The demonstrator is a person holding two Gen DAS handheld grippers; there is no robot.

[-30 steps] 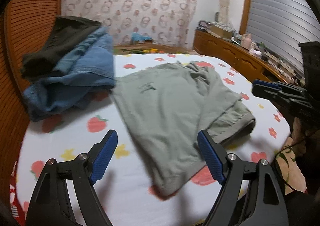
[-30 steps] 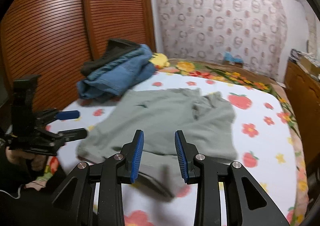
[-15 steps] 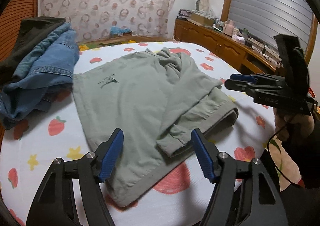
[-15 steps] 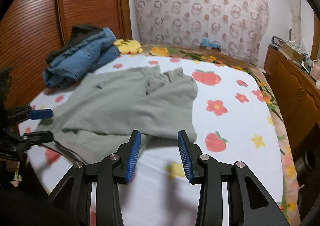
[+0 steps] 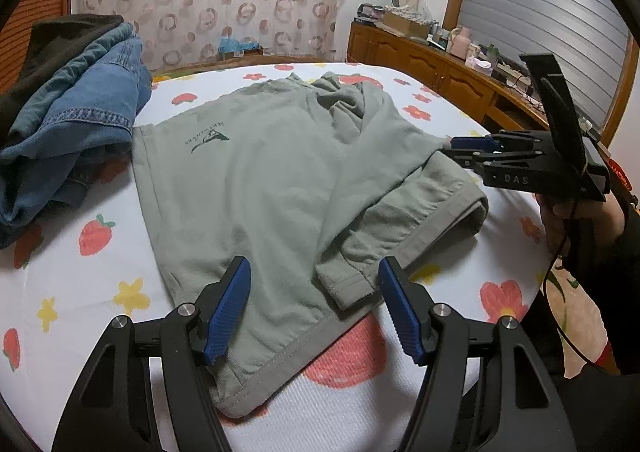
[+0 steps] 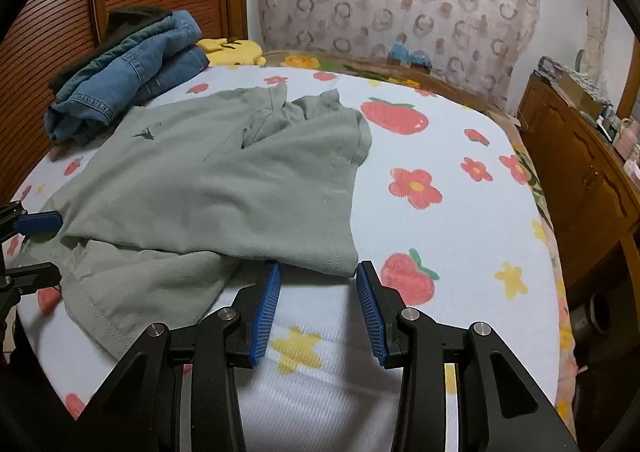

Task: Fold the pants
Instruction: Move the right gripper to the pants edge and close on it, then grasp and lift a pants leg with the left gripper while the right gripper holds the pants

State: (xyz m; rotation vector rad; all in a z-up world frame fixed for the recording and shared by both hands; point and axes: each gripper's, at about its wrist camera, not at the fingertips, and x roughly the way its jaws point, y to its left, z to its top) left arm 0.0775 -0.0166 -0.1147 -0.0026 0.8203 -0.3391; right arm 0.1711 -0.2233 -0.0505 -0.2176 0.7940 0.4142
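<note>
The green pants lie spread on the bed, reaching from its middle to the near edge. They are folded over loosely, with one leg doubled under along the near-right side and a bunched crumple at the far end. A small dark logo shows on the upper layer.

The left gripper hangs over the near hem of the pants. Its jaws have just been closing but stand fairly wide apart; the cloth lies beneath the gap and the pads do not press on it. The right gripper hangs above the bed's near edge, just short of the pants' near-right corner. Its jaws have just been opening, stand moderately apart, and hold nothing. In the left view the right gripper shows from the side, held in a hand at the right edge of the bed.

Jeans with a dark garment on top sit piled at the far-left corner, touching the pants' left edge. A yellow plush lies behind them. A wooden cabinet runs along the right side.
</note>
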